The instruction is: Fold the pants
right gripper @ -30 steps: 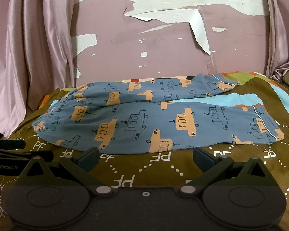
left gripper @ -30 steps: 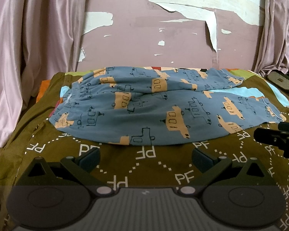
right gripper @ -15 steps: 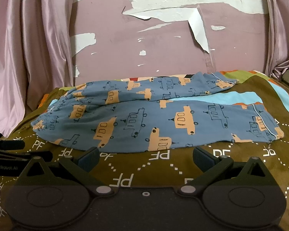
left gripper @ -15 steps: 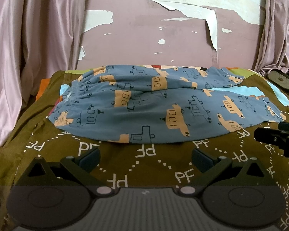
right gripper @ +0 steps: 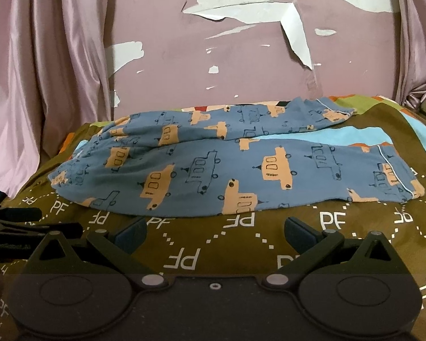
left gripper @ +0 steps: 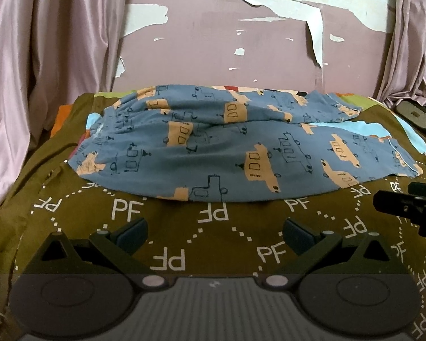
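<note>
Blue pants with an orange car print (left gripper: 227, 142) lie spread flat on the brown bedspread (left gripper: 213, 244), waistband to the left, both legs running right, the far leg angled away. They also show in the right wrist view (right gripper: 227, 170). My left gripper (left gripper: 214, 234) is open and empty, just short of the pants' near edge. My right gripper (right gripper: 214, 234) is open and empty, also short of the near edge. The right gripper shows at the right edge of the left wrist view (left gripper: 409, 207); the left gripper shows at the left edge of the right wrist view (right gripper: 20, 224).
A pink wall with peeling paint (left gripper: 213, 42) stands behind the bed. Pink curtains (left gripper: 42, 56) hang at the left and at the right (left gripper: 406, 42). A dark bag (left gripper: 420, 113) lies past the bed's right side.
Both grippers have crept slightly closer to the pants; the pants sit a little lower and larger in both views. Jaws stay open.
</note>
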Available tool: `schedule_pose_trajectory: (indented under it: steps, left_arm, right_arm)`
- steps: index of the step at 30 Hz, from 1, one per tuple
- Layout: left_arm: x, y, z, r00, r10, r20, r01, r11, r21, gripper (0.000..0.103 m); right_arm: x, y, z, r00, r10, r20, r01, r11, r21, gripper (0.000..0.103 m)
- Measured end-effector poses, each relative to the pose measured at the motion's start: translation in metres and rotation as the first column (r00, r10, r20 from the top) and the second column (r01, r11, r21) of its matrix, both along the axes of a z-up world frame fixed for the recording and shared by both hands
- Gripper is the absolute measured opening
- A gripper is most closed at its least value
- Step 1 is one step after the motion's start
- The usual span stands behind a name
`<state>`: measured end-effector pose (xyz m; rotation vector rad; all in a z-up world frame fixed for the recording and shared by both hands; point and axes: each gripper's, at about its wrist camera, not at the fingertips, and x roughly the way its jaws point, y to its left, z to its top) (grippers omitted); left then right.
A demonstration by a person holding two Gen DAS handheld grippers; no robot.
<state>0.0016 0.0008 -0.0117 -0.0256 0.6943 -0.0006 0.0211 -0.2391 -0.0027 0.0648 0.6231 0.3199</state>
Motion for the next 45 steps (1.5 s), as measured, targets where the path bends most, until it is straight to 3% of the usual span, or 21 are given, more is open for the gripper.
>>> schedule_pose_trajectory:
  steps: [14,23,31,34,37,41,45]
  left_arm:
    - [0.009,0.014,0.001,0.999,-0.015,-0.032,0.014,1.0,-0.021,0.103]
    - [0.054,0.039,0.01,1.0,-0.015,-0.004,0.015,0.999,-0.03,0.103]
    - [0.114,0.073,0.027,0.989,-0.067,0.131,0.075,0.996,-0.055,0.103]
    - [0.139,0.085,0.039,0.979,-0.108,0.171,0.115,0.993,-0.032,0.103]
    - [0.165,0.097,0.049,0.967,-0.165,0.195,0.159,0.986,0.046,0.103]
    - [0.19,0.118,0.053,0.97,-0.16,0.185,0.146,0.986,0.085,0.103]
    - [0.204,0.134,0.054,0.979,-0.125,0.162,0.115,0.991,0.069,0.103]
  right_arm:
    - [0.007,0.006,0.005,1.0,0.002,-0.029,-0.003,0.999,-0.041,0.103]
    - [0.03,0.008,0.037,1.0,0.024,-0.017,-0.025,0.996,-0.081,0.103]
    - [0.082,0.015,0.105,0.989,0.11,-0.096,-0.127,0.971,-0.2,0.103]
    - [0.108,0.027,0.142,0.987,0.083,-0.137,-0.117,0.957,-0.264,0.103]
    - [0.136,0.046,0.168,0.979,0.108,-0.175,-0.162,0.928,-0.336,0.103]
    - [0.176,0.072,0.166,0.975,0.14,-0.17,-0.196,0.903,-0.382,0.103]
    - [0.212,0.09,0.136,0.961,0.231,-0.15,-0.272,0.889,-0.37,0.102]
